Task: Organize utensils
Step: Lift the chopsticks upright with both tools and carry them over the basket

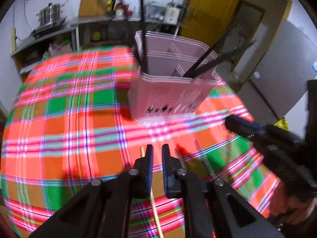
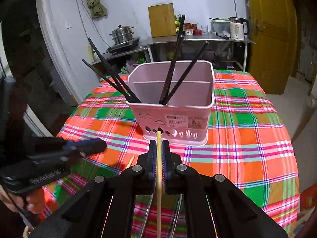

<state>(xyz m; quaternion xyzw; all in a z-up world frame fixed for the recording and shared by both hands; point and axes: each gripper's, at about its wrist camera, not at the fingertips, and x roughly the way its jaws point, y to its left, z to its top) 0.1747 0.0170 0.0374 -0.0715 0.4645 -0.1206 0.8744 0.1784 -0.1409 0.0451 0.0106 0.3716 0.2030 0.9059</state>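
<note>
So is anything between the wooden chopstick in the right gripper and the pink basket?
Nothing visible lies between them. The right gripper holds the wooden chopstick, with only bare tablecloth ahead of the pink basket. Black chopsticks already lean inside.

A plaid tablecloth (image 2: 247,138) of orange, green and pink covers the table. Behind it, at about eleven o'clock in the right wrist view, a stacked steel steamer pot (image 2: 121,34) sits on a stove on a metal shelf, and a wooden cutting board (image 2: 162,19) leans against the pale wall at twelve o'clock — sauce bottles and jars (image 2: 187,28) just beside it. A white electric kettle (image 2: 237,28) stands at one o'clock, near a yellow wooden door (image 2: 271,39) — a green cloth (image 2: 95,2) hangs high on the wall.
</note>
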